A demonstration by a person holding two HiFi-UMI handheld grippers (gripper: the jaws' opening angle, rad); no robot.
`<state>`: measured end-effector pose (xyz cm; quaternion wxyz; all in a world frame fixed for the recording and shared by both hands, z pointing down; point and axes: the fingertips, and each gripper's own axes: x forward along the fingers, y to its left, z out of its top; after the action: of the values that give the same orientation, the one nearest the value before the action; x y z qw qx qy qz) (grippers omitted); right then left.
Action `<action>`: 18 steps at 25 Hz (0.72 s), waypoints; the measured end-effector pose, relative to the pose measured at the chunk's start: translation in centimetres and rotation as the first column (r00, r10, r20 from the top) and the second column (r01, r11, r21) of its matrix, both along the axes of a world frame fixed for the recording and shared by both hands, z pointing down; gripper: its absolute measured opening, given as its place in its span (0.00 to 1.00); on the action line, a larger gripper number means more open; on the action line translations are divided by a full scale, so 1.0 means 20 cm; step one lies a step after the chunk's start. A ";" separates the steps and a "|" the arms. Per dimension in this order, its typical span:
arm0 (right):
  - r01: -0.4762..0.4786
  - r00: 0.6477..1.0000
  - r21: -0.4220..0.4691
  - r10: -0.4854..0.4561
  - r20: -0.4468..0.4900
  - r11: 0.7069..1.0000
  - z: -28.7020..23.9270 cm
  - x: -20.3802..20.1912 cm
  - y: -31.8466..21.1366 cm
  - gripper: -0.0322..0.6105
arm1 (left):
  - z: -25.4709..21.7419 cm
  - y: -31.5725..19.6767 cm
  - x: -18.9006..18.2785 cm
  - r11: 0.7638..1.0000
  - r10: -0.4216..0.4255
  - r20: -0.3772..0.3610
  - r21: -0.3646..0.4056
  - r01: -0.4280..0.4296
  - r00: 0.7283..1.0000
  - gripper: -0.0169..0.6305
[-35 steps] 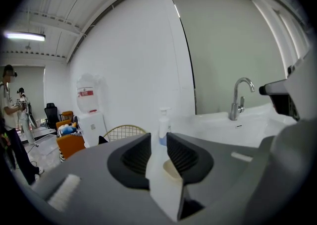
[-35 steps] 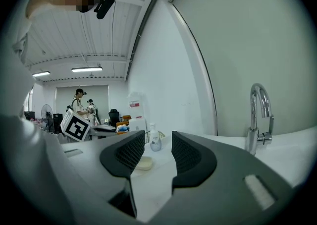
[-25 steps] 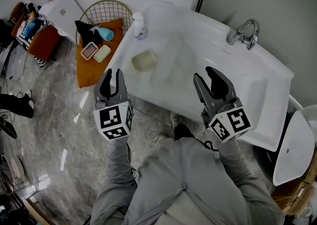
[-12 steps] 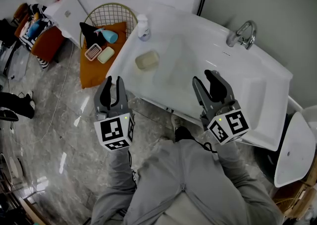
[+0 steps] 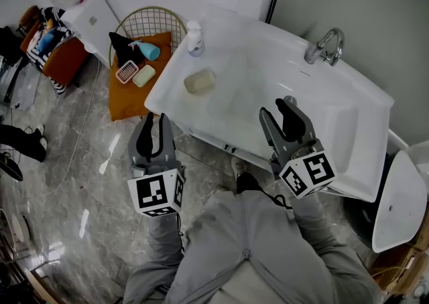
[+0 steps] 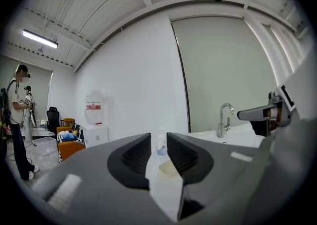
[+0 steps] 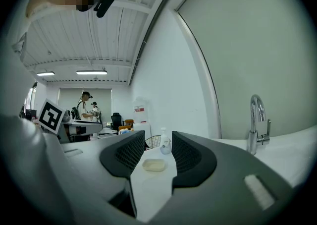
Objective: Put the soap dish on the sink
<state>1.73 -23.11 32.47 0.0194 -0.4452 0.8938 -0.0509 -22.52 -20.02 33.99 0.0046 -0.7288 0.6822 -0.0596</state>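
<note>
Both grippers are held out low in front of the body, nothing fancy. Left gripper (image 5: 153, 123) sits around 8 o'clock in the head view, pointing to 12, its fingers (image 6: 134, 157) a narrow gap apart. Right gripper (image 5: 276, 110) is at about 4 o'clock, tipped toward 11, fingers (image 7: 128, 155) spread a bit wider. Grey-sleeved forearms (image 5: 163, 242) run back toward 6 o'clock.

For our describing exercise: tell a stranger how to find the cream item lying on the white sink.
Start at the white ceramic sink with the chrome tap. On its flat left ledge lies the cream rounded-rectangular soap dish. Unlike the upright white pump bottle beside it, it is low and flat.
</note>
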 end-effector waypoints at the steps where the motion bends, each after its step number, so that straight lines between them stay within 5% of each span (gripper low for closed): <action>1: 0.001 1.000 0.000 -0.001 0.000 1.000 0.00 0.00 0.01 0.31 | 0.00 0.01 0.00 1.000 0.001 -0.001 -0.002 -0.001 1.000 0.19; 18: 0.004 1.000 0.001 -0.004 -0.017 1.000 0.02 0.01 0.10 0.31 | 0.04 0.11 0.03 1.000 -0.002 -0.008 -0.003 0.002 1.000 0.19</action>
<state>1.85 -21.04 32.90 0.0118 -0.4440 0.8947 -0.0466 -21.99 -17.84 34.70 0.0006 -0.7283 0.6828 -0.0579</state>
